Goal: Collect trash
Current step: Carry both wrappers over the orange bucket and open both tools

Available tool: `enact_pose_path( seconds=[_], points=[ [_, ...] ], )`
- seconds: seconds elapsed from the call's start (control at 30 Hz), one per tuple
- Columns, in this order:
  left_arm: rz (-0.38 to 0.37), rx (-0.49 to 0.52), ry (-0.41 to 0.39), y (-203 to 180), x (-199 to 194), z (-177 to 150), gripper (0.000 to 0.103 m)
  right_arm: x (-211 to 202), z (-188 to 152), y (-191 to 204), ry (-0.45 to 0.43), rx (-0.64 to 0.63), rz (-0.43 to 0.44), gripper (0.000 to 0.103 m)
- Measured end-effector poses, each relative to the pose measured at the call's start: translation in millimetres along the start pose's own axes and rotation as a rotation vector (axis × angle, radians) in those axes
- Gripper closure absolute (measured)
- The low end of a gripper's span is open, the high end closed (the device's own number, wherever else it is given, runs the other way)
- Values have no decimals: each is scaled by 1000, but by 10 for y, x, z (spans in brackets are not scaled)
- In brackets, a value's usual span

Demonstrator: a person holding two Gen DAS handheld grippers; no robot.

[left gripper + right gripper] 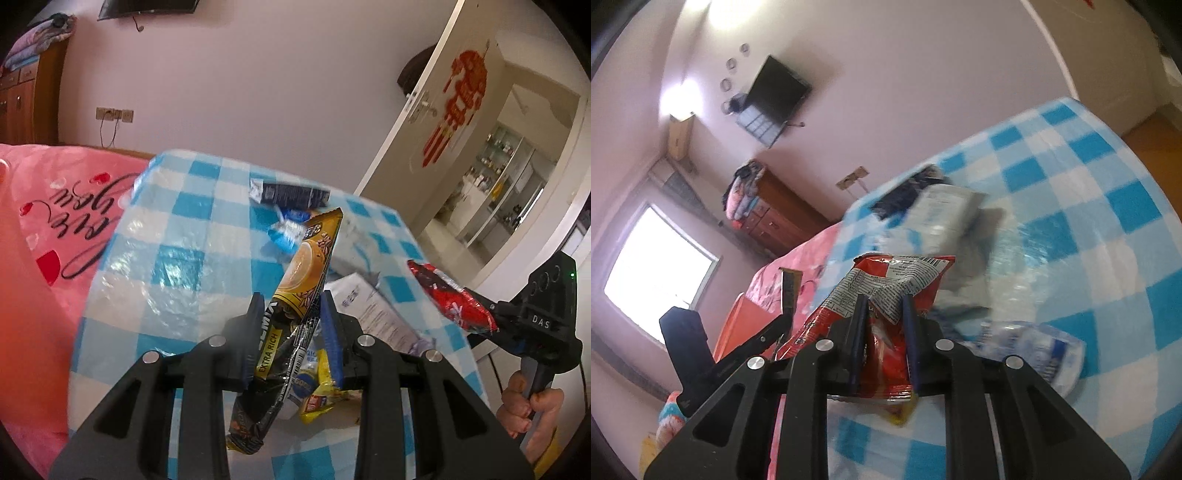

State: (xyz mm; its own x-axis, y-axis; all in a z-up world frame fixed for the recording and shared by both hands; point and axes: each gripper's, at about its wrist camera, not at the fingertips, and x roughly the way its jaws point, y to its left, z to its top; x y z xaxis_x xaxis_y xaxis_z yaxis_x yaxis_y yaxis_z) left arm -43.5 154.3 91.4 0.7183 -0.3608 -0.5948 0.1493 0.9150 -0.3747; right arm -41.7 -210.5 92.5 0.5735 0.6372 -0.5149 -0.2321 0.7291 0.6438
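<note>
Gold coffee sachet pinched in L gripper, red wrapper in R gripper.

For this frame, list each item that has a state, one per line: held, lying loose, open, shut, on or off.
left tool: shut on the coffee sachet.
coffee sachet: held, lifted off the table.
right tool: shut on the red wrapper.
red wrapper: held, crumpled.
black wrapper: lying loose on the checked tablecloth.
white packet: lying loose.
door: open.
wall TV: off.
</note>
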Motion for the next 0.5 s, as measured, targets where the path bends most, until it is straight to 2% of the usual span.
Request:
enact_pose_path(
  seconds=[0.27, 0.5],
  points=[
    [26, -37, -140, 230, -717, 242, 70, 310, 58, 902, 68, -129, 121, 83],
    [149, -123, -269, 757, -1514, 388, 70, 813, 35, 1904, 151, -287, 237, 83]
  ],
)
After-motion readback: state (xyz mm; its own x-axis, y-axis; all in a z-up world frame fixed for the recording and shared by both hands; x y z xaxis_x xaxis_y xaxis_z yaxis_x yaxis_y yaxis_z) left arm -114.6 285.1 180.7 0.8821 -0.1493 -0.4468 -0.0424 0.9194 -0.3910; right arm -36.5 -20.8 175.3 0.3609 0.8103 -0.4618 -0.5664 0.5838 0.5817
